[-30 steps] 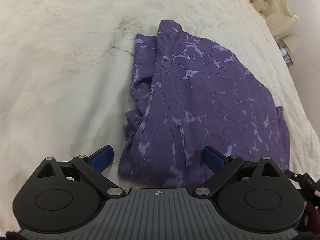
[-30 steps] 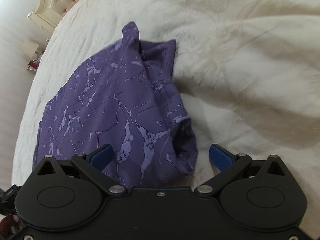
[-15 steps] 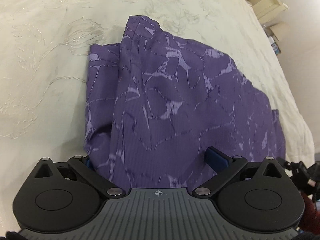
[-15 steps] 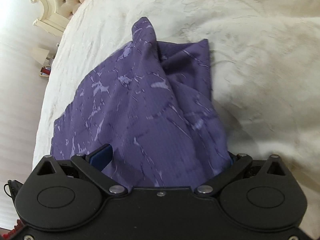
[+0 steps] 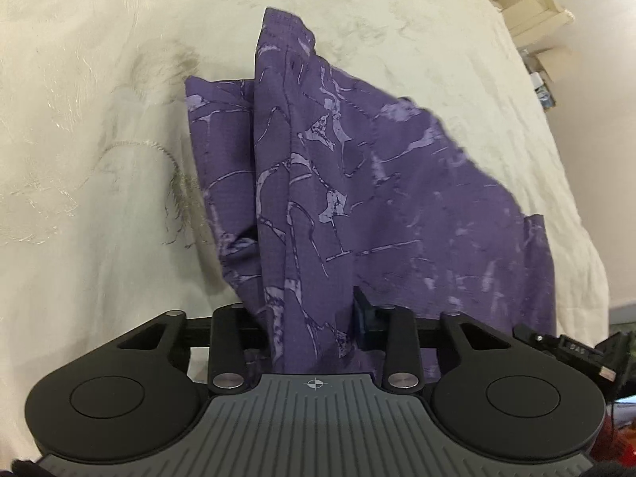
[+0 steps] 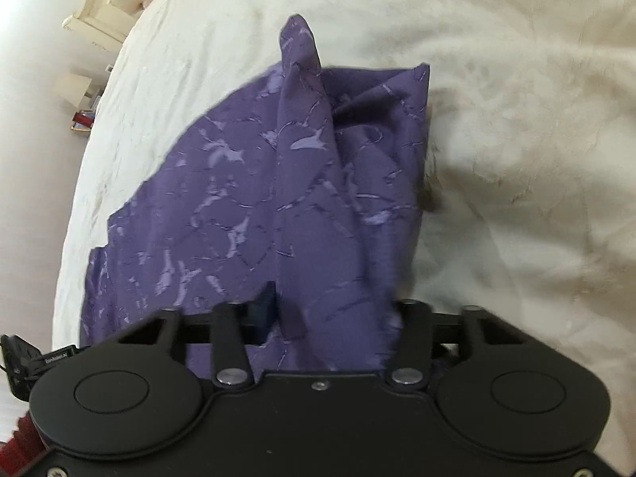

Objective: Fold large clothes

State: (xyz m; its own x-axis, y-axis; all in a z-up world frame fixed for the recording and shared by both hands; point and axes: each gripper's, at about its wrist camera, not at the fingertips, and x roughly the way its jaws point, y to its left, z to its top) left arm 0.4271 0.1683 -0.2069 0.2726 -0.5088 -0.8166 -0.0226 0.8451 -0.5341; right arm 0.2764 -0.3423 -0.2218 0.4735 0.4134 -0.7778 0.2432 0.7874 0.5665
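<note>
Purple garment (image 5: 357, 183) lies bunched on the cream bedspread (image 5: 99, 159), its near edge drawn up between both grippers. That edge runs behind the tool bodies, so the fabric's lowest part is hidden, and the cloth is motion-blurred on the side away from the bedspread's open stretch. On the left gripper (image 5: 314, 318) only one blue pad (image 5: 363, 310) shows; the other is buried in cloth. On the right gripper (image 6: 334, 314) one pad (image 6: 264, 306) shows as well. A second ago both sets of jaws stood wide over the garment lying flat; now they are closing, cloth gathered between them and lifted into folds. Both tools point steeply down at the bedspread, side by side. A tufted headboard (image 6: 103, 4) stands beyond the bedspread's far edge.
</note>
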